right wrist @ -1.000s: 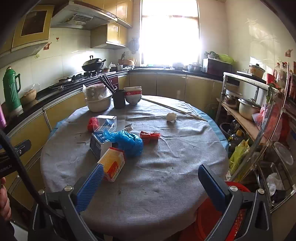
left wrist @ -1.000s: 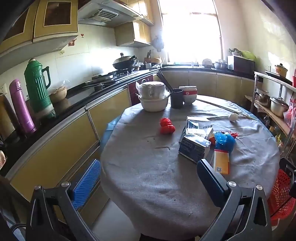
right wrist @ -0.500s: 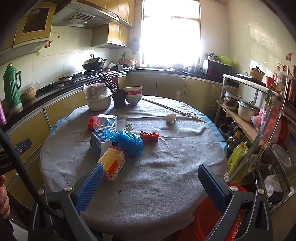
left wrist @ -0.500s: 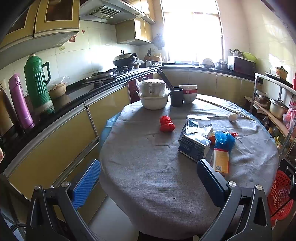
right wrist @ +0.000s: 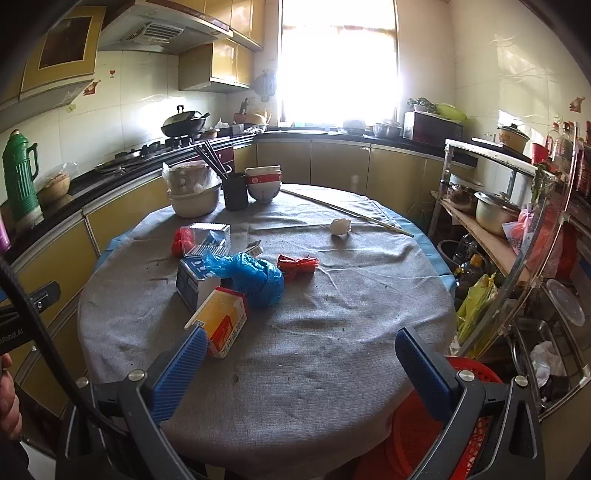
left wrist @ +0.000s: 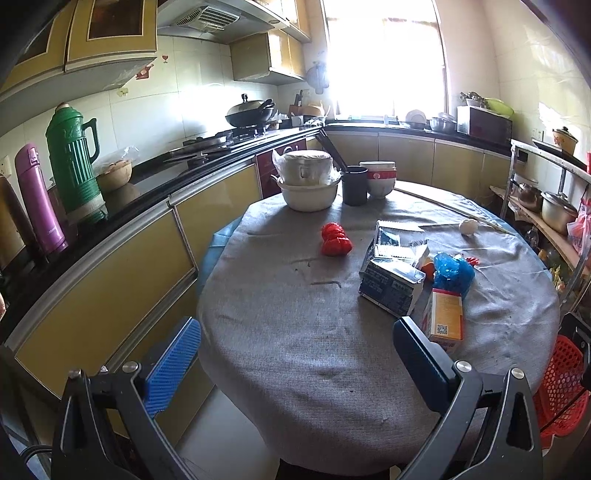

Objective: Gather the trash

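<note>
Trash point(right wrist: 255, 275) — cartons, a blue bag, red wrappers — litters the cloth-covered surface point(right wrist: 314, 350). Both grippers, left point(left wrist: 295, 354) and right point(right wrist: 301, 356), hover near its edge — fingers apart, empty.

You face a bright window point(right wrist: 338, 74) at 12 o'clock that floods the white-tiled walls point(left wrist: 207, 99) with glare. A black counter point(left wrist: 159, 181) over yellow cabinet doors point(left wrist: 110, 273) curves from 9 to 1 o'clock. A range hood point(right wrist: 147, 33) hangs at 10 o'clock; a metal shelf rack point(right wrist: 517, 221) stands at 3 o'clock.
</note>
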Demonstrator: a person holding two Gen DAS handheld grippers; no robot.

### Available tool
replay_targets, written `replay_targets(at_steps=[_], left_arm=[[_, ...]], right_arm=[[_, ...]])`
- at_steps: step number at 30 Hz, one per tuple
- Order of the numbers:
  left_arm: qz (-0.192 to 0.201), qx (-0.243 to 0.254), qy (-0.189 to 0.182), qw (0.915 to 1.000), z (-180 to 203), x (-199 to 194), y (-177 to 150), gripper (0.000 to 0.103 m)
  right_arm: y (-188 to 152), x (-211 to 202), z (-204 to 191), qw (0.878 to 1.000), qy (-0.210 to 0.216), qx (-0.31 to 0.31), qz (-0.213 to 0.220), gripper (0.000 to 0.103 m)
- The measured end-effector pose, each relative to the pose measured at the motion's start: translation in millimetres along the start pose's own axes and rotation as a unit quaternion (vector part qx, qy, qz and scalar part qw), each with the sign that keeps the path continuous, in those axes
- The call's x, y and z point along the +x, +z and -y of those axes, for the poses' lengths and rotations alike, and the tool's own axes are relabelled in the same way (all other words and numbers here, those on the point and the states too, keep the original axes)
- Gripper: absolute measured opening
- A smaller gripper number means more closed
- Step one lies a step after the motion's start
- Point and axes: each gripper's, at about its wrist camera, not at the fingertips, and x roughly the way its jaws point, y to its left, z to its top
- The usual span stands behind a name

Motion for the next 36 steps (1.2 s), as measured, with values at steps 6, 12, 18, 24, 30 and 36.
replay_targets(at_steps=[6,12,18,24,30,36], left_arm=[[-0.004,0.001,-0.001,1.0000,0,2,-1,0.103],[-0.009,0.002,-0.002,1.0000,0,7,-2,0.103],[-0.013,0.006,-0.001,0.9999,2,10,-3,0.103],[-0.019,0.008,-0.002,0.9998,3,12,-5,0.103],[-0.026,0.011,-0.006,0.9996,4,16,-7,0.103],[-0.053,0.007,-0.044,0.9976,7,25,-10,0.103]], right_arm=[[0,2,1,1.000,0.001,0.001,-0.001,0.103],[0,6,0,1.000,0.001,0.000,-0.006,0.103],[-1,9,1,1.000,0.002,0.000,-0.009,0.103],[-2,13,3,1.000,0.002,0.001,-0.013,0.103],[-4,16,5,1.000,0.002,0.003,-0.015,0.103],[-8,27,11,1.000,0.002,0.011,-0.025,0.103]])
